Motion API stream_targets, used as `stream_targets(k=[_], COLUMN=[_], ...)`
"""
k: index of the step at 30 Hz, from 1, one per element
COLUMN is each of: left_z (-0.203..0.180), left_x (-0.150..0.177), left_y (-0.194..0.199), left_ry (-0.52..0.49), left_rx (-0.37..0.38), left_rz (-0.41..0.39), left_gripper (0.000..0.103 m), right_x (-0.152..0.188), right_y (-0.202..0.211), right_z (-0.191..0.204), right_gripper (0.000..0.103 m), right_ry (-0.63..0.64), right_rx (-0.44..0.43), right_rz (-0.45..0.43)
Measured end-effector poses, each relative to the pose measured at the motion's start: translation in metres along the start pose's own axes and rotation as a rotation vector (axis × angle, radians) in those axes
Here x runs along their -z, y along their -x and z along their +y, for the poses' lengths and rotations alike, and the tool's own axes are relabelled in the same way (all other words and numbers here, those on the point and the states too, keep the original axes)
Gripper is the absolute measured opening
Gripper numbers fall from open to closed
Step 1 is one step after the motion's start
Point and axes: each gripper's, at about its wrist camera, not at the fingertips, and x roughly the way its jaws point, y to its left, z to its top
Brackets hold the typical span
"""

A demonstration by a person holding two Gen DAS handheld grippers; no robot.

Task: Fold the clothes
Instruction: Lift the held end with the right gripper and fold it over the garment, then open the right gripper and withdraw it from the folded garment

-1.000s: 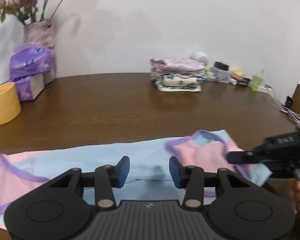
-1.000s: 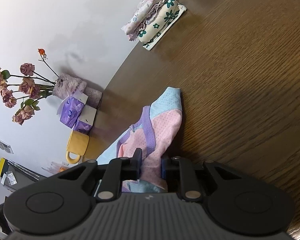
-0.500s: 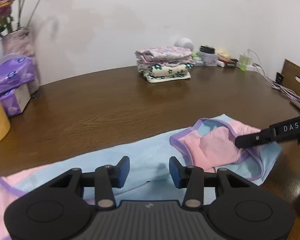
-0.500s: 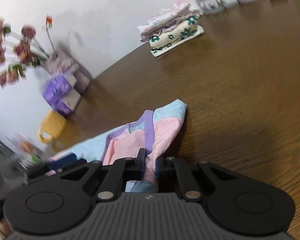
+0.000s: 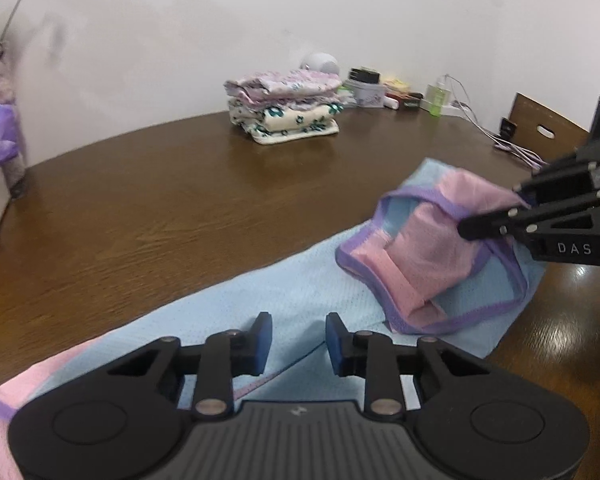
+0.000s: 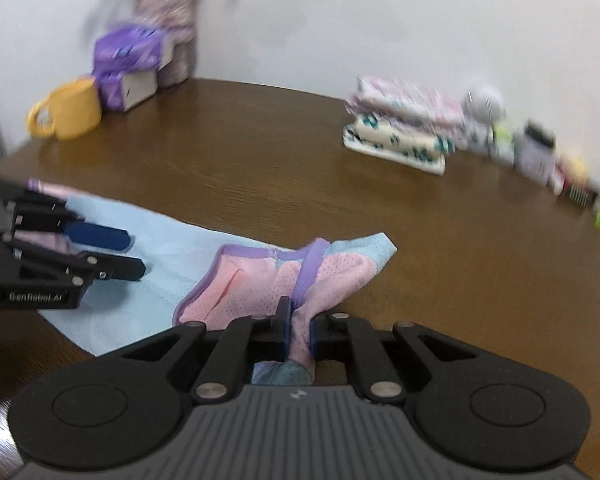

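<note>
Garment (image 6: 260, 280) corner pinched in right tool (image 6: 301, 334), lifted off table (image 6: 300, 152).

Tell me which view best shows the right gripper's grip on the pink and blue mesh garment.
The right wrist view: the right gripper pads pinch a bunched pink fold of the pink and blue mesh garment, seen head on. The left wrist view shows that gripper only from the side, its fingertips at the raised pink fold.

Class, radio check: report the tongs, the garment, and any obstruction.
Right tongs shut on pink-and-blue garment, sleeve end lifted. Left tongs closing above the blue cloth, nothing gripped. Folded stack far back, not in the way.
</note>
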Motion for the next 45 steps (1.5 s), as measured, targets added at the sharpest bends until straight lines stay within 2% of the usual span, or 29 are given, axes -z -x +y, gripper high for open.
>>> stream_targets(k=[4,9,16,22,33,36,40,41,45], left_z=[0.011,0.022,0.037,0.054,0.057,0.060,0.062,0.062,0.059], left_x=[0.001,0.001,0.007,0.016,0.022,0.023,0.023,0.022,0.020], left_y=[-0.003,-0.002,0.003,0.009,0.014,0.014,0.015,0.015,0.018], left_ry=[0.008,0.035,0.073,0.150,0.173,0.193,0.211,0.211,0.209], left_rx=[0.063,0.094,0.109,0.131,0.148,0.156,0.163,0.163,0.147], left_rz=[0.009,0.006,-0.027,-0.060,-0.081,-0.082,-0.081,-0.080,-0.085], left_gripper=[0.026,0.026,0.026,0.027,0.028,0.029,0.029,0.029,0.029], right_x=[-0.014,-0.025,-0.033,-0.033,-0.031,-0.032,-0.036,-0.033,-0.013], right_y=[0.004,0.000,-0.012,-0.025,-0.038,-0.032,0.001,0.008,0.020], right_z=[0.032,0.073,0.120,0.137,0.141,0.138,0.118,0.112,0.090], right_gripper=[0.007,0.007,0.008,0.008,0.009,0.013,0.018,0.021,0.021], right_ry=[0.174,0.341,0.449,0.408,0.288,0.227,0.069,0.039,-0.047], right_rx=[0.073,0.127,0.120,0.112,0.110,0.069,-0.039,-0.048,-0.052], right_rz=[0.014,0.045,0.103,0.138,0.138,0.118,0.033,0.015,-0.029])
